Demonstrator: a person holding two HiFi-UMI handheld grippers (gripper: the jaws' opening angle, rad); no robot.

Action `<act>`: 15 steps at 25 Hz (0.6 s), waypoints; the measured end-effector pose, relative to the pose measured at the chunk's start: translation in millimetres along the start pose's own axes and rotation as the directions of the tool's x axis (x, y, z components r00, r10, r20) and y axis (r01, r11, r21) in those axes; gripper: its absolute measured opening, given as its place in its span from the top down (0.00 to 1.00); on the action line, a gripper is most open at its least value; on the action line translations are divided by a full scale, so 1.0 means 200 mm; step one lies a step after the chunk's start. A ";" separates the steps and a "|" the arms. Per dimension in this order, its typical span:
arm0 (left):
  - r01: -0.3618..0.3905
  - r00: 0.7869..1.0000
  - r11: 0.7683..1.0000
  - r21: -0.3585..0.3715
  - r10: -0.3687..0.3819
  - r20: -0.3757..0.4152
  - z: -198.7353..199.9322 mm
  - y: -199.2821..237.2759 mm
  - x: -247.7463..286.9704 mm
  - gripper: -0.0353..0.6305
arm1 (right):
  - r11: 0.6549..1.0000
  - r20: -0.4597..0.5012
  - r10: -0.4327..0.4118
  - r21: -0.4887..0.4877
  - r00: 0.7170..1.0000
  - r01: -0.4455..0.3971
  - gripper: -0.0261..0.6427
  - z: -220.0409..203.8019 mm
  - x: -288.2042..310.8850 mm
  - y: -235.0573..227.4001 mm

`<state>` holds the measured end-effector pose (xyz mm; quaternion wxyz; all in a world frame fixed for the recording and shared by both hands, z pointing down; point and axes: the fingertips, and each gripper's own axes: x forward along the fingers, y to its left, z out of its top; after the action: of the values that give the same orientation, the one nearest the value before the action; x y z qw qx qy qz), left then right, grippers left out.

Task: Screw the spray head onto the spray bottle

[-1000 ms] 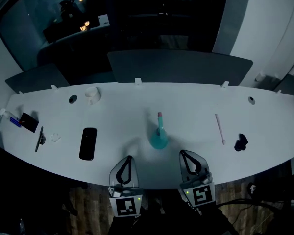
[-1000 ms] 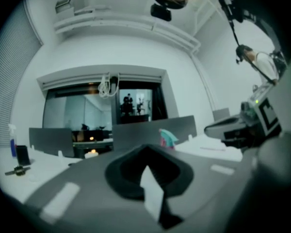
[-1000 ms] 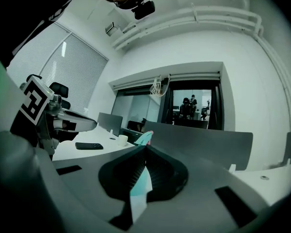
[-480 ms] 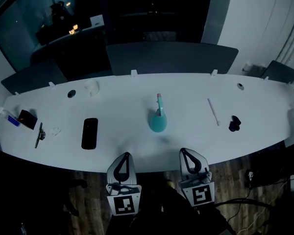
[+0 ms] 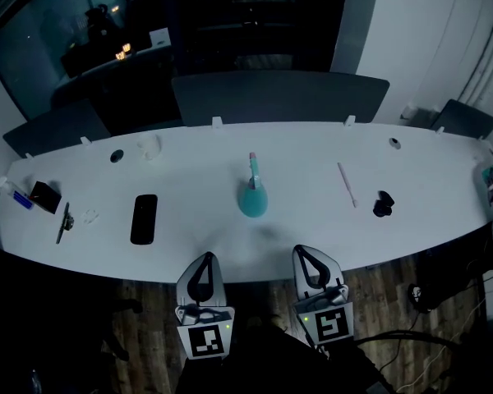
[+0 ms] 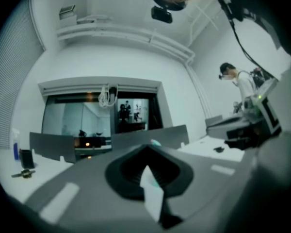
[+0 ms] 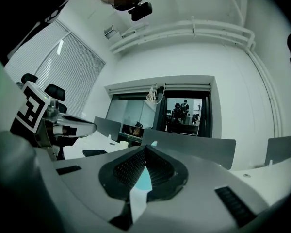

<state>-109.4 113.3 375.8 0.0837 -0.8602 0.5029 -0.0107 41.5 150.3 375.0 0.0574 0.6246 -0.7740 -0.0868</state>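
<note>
Seeing teal spray bottle (image 5: 252, 201) standing upright approx mid-table, round-bellied, w/ slim pink-tipped stem (image 5: 251, 164) rising from its neck. Not touching either gripper; sitting well apart from both, on far side of table's near edge. Catching a sliver of teal just past the jaw tips in left gripper view too.

Spotting thin pale stick (image 5: 346, 185) lying flat to the R of bottle, and small black object (image 5: 383, 204) just beyond it; too small to say what either is. Lying to the L of bottle: dark phone (image 5: 144, 218), flat, long side pointing away. Further L: dark pen-like stick (image 5: 63, 222), black box (image 5: 45, 197), blue item (image 5: 20, 198). Resting near far edge, L of ctr: white cup (image 5: 150, 146).

Carrying all this: long white table (image 5: 312, 224), curved, w/ dark divider panel (image 5: 279, 97) behind.

Hovering at near edge, side by side, off the tabletop: L gripper (image 5: 204, 261) and R gripper (image 5: 305, 254), tips pointing toward bottle. Showing L jaws (image 6: 148, 174) pressed together, clasping nothing. Same for R (image 7: 141, 176): jaws clenched tight, empty. Displaying marker cubes at each gripper's rear.
</note>
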 end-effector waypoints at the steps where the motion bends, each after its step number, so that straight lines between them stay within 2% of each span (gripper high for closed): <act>1: 0.004 1.000 1.000 0.006 -0.004 0.008 0.02 -0.02 0.01 0.94 | 1.000 0.006 0.002 0.000 1.000 -0.002 0.95 0.01 -0.01 -0.01; 15: 0.028 0.999 0.999 0.019 -0.029 0.033 0.07 -0.15 0.04 0.94 | 1.000 0.011 -0.006 -0.023 1.000 0.006 0.95 0.01 -0.11 -0.10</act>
<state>-77.4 123.2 366.4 0.0997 -0.8665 0.4891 -0.0023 64.4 167.5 369.3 0.0602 0.6257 -0.7714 -0.0991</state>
